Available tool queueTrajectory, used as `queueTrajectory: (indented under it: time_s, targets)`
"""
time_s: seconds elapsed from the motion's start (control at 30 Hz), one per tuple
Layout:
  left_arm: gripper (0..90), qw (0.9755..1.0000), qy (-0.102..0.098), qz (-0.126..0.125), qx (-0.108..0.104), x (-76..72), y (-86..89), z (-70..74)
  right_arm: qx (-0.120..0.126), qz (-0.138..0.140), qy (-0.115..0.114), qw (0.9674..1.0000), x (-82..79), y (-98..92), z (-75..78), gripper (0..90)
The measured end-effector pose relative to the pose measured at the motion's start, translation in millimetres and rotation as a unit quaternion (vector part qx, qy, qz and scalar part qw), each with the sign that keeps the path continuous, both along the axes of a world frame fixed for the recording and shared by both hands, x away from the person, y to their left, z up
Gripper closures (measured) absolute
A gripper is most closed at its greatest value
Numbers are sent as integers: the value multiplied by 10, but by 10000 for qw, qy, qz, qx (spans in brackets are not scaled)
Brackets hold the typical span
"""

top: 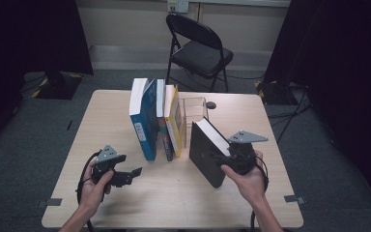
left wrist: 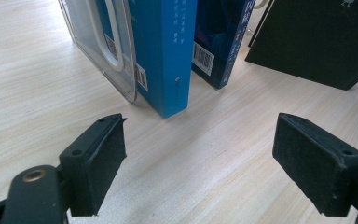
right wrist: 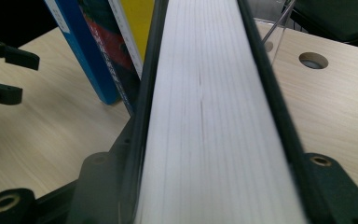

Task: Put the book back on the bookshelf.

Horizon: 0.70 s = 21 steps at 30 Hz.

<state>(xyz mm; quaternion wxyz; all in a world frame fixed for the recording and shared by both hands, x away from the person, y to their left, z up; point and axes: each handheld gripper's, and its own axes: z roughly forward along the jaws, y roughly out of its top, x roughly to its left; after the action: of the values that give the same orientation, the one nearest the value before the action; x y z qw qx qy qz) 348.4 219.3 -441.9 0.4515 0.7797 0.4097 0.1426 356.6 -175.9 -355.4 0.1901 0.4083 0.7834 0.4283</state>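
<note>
A thick black book [top: 205,154] stands tilted on the wooden table [top: 174,203], right of a row of upright books. My right gripper [top: 224,159] holds it from the right. In the right gripper view its white page block [right wrist: 205,116] runs between the jaws, which lie against both covers. The row has a tall blue book [top: 142,121] at its left and a yellow book [top: 174,121] at its right. My left gripper [top: 131,175] hovers open near the table's front left, with bare wood between its pads [left wrist: 98,158]. It points at the blue book [left wrist: 165,56].
A clear plastic bookend [top: 195,108] stands behind the black book, and another clear plate [left wrist: 107,46] leans on the blue book. A folding chair [top: 200,53] sits beyond the table. A cable hole [top: 211,105] is near the far edge.
</note>
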Motion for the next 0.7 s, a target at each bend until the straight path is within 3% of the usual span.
queueTrajectory:
  time_s: [0.13,0.37,0.47,0.53,0.7]
  targets:
    - [168,10000,6,30,-7,1,10,-2,-33,3,154,9999,34,11,100,464]
    - [169,10000,5,35,-3,1,8,-2,-533,32,513,9973,154,135,278,479]
    - [169,10000,5,16,6,-1,2,-3,-604,47,635,9961,202,166,314,481]
    - [169,10000,23,15,24,-1,0,-7,-834,63,875,9926,279,215,360,483]
    - [175,9999,88,89,-20,8,-4,-9,-1132,81,1116,9873,384,299,412,494]
